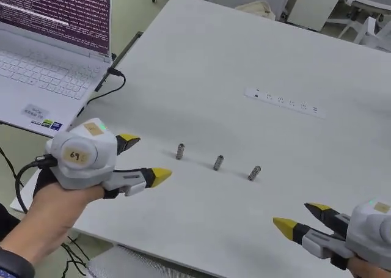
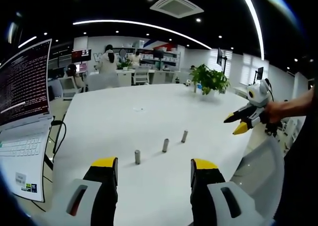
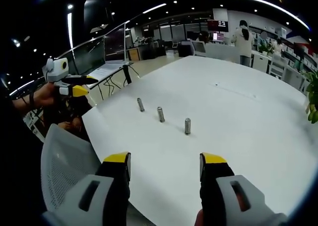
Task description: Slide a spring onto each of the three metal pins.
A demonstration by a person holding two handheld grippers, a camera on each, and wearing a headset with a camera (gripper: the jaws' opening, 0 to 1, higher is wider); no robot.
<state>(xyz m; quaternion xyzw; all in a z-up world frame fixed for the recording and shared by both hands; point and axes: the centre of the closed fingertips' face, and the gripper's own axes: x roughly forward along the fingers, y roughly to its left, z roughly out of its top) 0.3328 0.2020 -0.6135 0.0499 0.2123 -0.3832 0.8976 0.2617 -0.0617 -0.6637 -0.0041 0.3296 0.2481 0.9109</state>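
Head view gives me three springs (image 1: pixel 218 162) standing upright in a short row near the middle of the white worktop (image 1: pixel 244 52), each apart from its neighbour. The coils are plain to see; I cannot make out the pins inside them. My left gripper (image 1: pixel 145 157) hovers just left of the row, off the surface, its yellow-tipped fingers (image 2: pixel 104 171) released and spread with nothing between them. My right gripper (image 1: pixel 299 217) hangs near the worktop's front edge, to the right of the row and further from it, fingers likewise spread and empty. Left gripper view looks straight down the row of springs, the right gripper off to the side. A laptop (image 1: pixel 49 64) sits open at the far left, and a white power strip (image 1: pixel 284 102) lies beyond the springs.
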